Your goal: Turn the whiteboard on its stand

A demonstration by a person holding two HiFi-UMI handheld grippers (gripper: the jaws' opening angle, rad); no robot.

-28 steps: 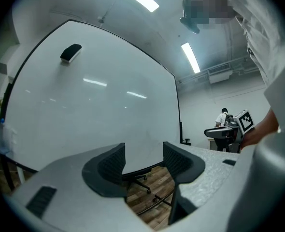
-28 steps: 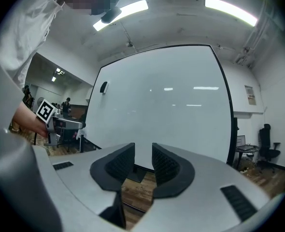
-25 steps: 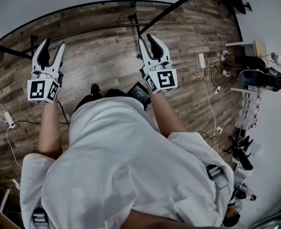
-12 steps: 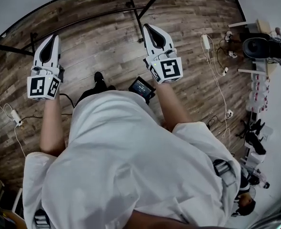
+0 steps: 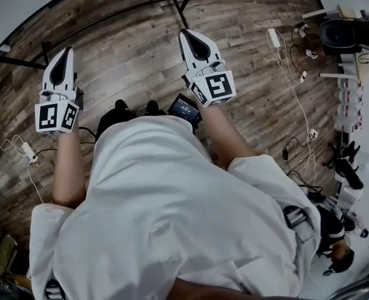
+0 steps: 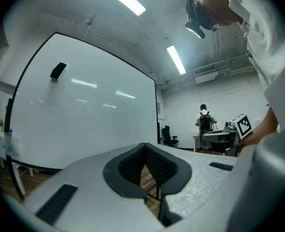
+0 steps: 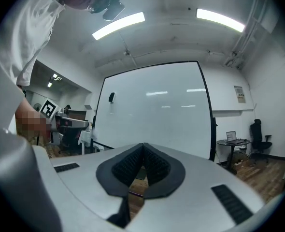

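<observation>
Both forearms reach forward from the person's white-shirted body. They hold the left gripper [image 5: 64,54] and the right gripper [image 5: 191,37] level and roughly parallel, well apart, above the wooden floor [image 5: 134,61]. There are two grippers, each with one marker cube, and one whiteboard [image 6: 84,115] in a black frame, with one small dark object [image 6: 58,71] stuck near its upper left. Both pairs of jaws are clenched, pads meeting, with nothing between them. The whiteboard stands upright ahead of both grippers, apart from the jaws. It fills the left of the left gripper view and sits centred beyond the tips in the right gripper view.
</observation>
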